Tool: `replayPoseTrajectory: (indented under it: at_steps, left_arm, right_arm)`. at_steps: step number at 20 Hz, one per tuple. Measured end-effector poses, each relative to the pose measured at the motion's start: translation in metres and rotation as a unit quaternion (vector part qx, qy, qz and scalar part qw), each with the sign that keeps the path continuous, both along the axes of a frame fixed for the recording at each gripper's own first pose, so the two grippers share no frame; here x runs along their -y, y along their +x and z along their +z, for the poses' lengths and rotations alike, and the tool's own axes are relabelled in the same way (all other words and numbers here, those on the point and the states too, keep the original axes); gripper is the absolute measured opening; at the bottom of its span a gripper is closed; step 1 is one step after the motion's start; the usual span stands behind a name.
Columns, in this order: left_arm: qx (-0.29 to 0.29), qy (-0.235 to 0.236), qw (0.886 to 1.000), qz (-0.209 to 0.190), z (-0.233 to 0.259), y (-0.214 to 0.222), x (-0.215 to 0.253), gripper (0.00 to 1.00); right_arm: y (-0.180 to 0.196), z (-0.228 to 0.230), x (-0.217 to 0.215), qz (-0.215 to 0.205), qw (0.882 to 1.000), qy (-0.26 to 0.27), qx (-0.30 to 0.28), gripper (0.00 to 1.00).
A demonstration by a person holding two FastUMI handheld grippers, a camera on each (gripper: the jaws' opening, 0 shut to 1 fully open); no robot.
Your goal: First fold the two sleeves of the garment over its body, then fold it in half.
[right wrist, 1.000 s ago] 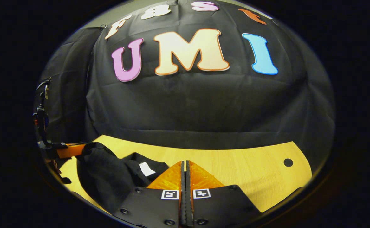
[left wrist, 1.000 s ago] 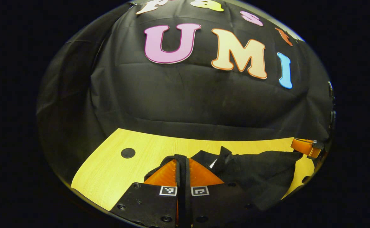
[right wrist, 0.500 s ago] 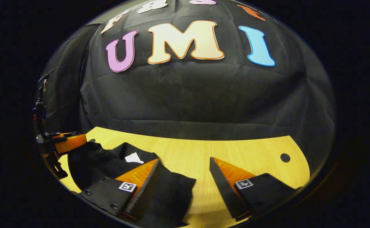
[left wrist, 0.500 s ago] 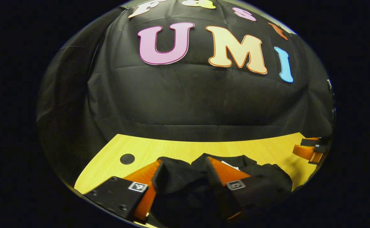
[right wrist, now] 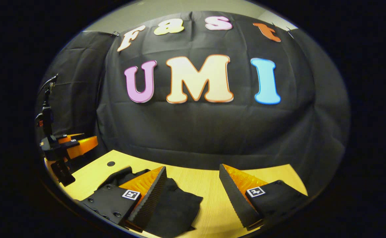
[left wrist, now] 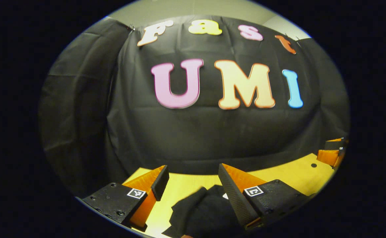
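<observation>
Because both grippers stand with their jaws wide apart and nothing between them, I judge the black garment has been let go on purpose, so that it lies as folded on the wooden table.

The table runs across the lower part of both views, its pale top bare along the far edge under the black cloth wall. The garment lies low and left of centre in the right gripper view, a compact dark bundle flat on the wood, and at the bottom centre of the left gripper view. From its small, squared shape I would say the folding is at or near its end, though the sleeves are too dark to make out.

The right gripper hangs over the garment's right edge, its left finger in front of the cloth. The left gripper is lifted above the bundle.

Smallest, a round hole marks the table at the left of the right gripper view. Nothing stands in the way of either gripper.
</observation>
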State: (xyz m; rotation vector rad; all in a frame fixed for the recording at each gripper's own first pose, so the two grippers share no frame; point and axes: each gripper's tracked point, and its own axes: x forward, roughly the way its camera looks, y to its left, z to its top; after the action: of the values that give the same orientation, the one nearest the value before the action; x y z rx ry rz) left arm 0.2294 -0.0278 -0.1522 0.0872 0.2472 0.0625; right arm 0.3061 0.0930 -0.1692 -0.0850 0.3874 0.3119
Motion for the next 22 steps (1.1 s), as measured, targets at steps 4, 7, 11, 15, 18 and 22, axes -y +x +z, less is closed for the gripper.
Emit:
replayPoseTrajectory:
  at_steps: [4,7,11,15,18,22]
  left_arm:
    - [0.055,-0.022,0.998,-0.017,0.056,-0.038,0.013,0.91]
    - [0.054,-0.007,0.998,-0.035,0.070,-0.078,0.021,0.95]
    - [0.051,-0.009,0.996,-0.075,0.074,-0.125,0.044,0.95]
    - [0.031,-0.031,0.994,-0.096,0.066,-0.164,0.053,0.95]
    - [0.012,-0.047,0.994,-0.097,0.054,-0.193,0.057,0.90]
    - [-0.018,-0.017,0.993,-0.118,0.031,-0.222,0.062,0.91]
  right_arm:
    - [-0.072,0.070,-0.003,0.008,0.997,0.023,0.073,1.00]
    - [-0.133,0.101,-0.001,0.005,0.991,0.058,0.120,1.00]
    - [-0.198,0.102,0.010,-0.013,0.989,0.075,0.124,0.99]
    - [-0.248,0.096,0.028,-0.045,0.988,0.088,0.122,0.99]
    - [-0.273,0.087,0.037,-0.069,0.987,0.086,0.119,0.99]
    - [-0.295,0.080,0.034,-0.084,0.983,0.107,0.122,0.96]
